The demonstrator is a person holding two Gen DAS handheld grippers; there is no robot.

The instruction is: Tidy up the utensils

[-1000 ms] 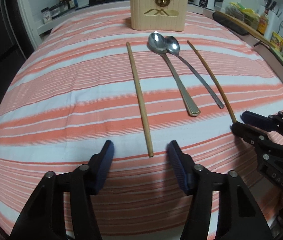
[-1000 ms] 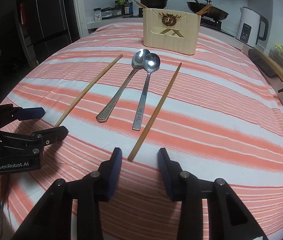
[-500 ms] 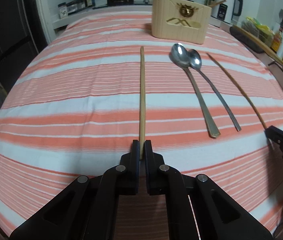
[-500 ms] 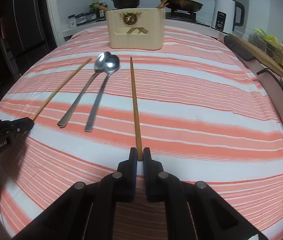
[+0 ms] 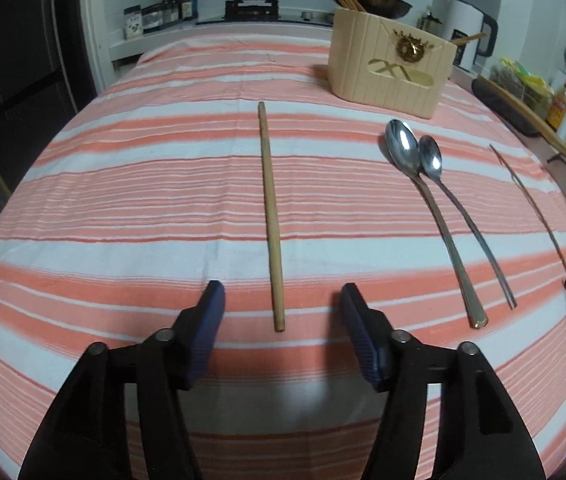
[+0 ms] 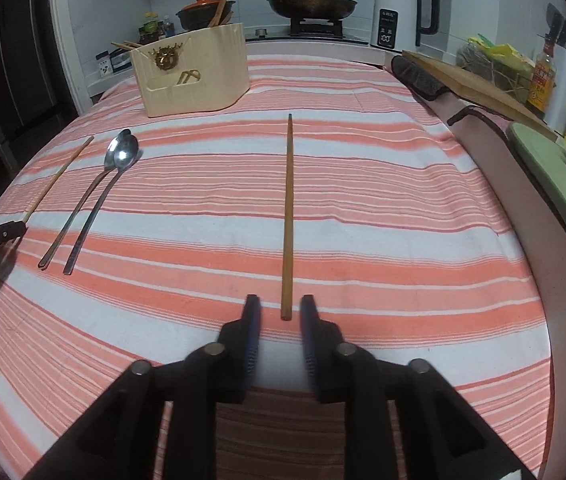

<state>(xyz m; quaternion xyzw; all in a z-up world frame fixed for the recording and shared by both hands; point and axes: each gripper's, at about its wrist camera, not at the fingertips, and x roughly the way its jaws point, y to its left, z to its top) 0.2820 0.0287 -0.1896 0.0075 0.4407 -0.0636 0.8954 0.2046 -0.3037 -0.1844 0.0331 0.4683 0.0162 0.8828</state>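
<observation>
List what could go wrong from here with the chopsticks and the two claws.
1. Both claws, left and right, are open, so each chopstick lies loose and could roll on the striped cloth.
2. The two spoons touch; lifting one may drag the other.

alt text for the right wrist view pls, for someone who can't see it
The right tool is open, its blue-padded fingers either side of the near end of a long wooden chopstick lying on an orange-and-white striped tablecloth. Farther left lie two metal spoons and a second wooden chopstick, with a cream utensil holder box behind.
</observation>
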